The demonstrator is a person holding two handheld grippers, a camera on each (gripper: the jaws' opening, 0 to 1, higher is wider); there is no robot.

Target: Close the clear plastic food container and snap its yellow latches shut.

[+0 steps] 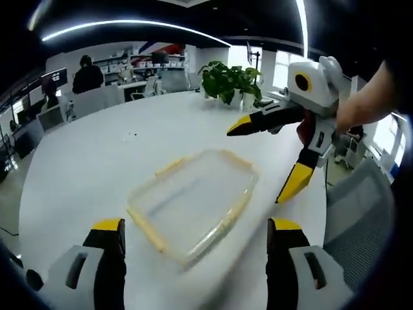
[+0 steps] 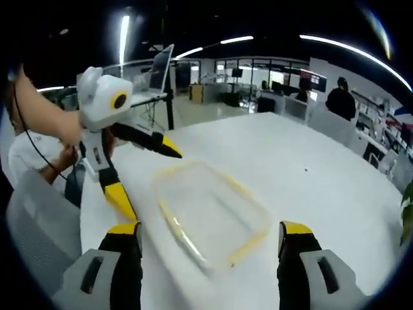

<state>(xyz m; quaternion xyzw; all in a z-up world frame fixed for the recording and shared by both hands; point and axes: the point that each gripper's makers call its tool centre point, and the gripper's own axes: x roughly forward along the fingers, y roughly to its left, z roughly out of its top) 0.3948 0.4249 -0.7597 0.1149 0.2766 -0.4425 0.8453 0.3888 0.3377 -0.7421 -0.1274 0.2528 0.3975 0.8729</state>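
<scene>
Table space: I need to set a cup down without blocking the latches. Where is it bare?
The white table is bare on the far side of the clear container, toward the potted plant, and out to its curved edge near the office desks. It is crowded close around the container, where the left gripper and right gripper hover with jaws open.

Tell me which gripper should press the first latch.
Probably either; slight edge to the left. Both the left gripper and right gripper hang open, jaws straddling the container, but the left one's view shows a yellow latch nearer its jaw.
</scene>
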